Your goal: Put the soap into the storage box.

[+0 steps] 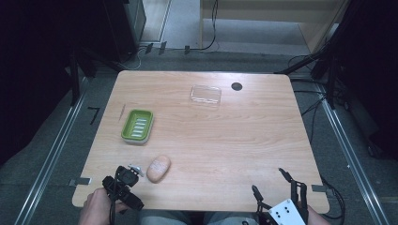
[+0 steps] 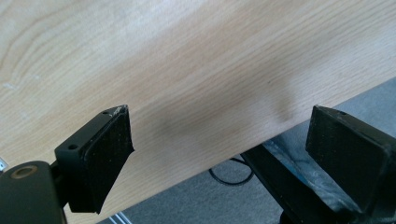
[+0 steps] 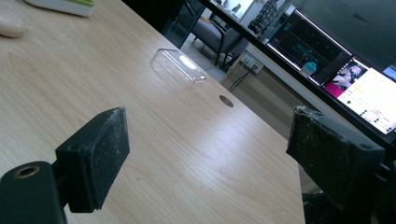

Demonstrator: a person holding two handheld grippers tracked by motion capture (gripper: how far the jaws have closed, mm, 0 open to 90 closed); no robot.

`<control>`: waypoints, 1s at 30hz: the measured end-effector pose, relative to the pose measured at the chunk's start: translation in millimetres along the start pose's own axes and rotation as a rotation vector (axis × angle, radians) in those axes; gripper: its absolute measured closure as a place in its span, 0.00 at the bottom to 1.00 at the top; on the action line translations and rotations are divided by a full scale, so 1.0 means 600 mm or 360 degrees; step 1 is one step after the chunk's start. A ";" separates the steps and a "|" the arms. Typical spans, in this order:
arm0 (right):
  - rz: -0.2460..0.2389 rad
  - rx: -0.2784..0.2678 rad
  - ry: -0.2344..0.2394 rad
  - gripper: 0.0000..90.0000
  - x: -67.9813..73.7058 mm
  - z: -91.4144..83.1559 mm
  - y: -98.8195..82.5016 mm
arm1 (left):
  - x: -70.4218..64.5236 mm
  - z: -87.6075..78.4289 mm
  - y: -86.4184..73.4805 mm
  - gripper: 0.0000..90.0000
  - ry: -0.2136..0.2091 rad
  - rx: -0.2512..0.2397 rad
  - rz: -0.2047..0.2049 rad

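A pale pink soap bar (image 1: 158, 168) lies near the table's front, left of centre, and a green soap dish (image 1: 137, 125) with a white base sits behind it. A clear plastic lid (image 1: 205, 95) rests at the back centre. My left gripper (image 1: 126, 176) is at the front left edge, just left of the soap and apart from it. Its jaws (image 2: 219, 144) stand open over bare wood and the table edge. My right gripper (image 1: 269, 182) hovers open at the front right, with nothing between its pads (image 3: 210, 144). Beyond them are the lid (image 3: 180, 65), soap (image 3: 10, 23) and dish (image 3: 65, 5).
The wooden table (image 1: 225, 140) has a dark round hole (image 1: 236, 86) at the back right of the lid. Metal rails (image 1: 51, 154) run along both sides on the grey floor. Cables (image 2: 231, 175) lie under the front edge. Monitors (image 3: 359, 79) stand beyond the far edge.
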State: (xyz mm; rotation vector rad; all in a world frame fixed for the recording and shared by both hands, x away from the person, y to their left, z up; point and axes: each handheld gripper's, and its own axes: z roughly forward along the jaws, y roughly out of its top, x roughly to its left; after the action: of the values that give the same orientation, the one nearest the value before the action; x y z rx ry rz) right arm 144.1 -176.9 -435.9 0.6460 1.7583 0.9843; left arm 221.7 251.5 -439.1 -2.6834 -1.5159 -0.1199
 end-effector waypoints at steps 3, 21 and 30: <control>-0.0003 -0.0001 -0.0002 0.15 -0.001 0.000 -0.001 | -0.001 -0.001 0.002 0.09 0.0004 0.0002 0.0007; -0.0003 0.0004 -0.0002 0.15 0.000 0.000 0.000 | -0.007 -0.004 0.043 0.09 -0.0009 0.0044 0.0096; -0.0006 0.0005 -0.0002 0.15 0.000 0.000 -0.001 | -0.010 -0.013 0.058 0.09 -0.0007 0.0037 0.0127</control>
State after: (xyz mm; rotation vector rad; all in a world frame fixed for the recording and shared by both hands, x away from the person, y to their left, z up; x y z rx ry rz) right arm 144.0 -177.0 -436.3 0.6451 1.7597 0.9785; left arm 248.0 227.5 -432.3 -2.7231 -1.4003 -0.0921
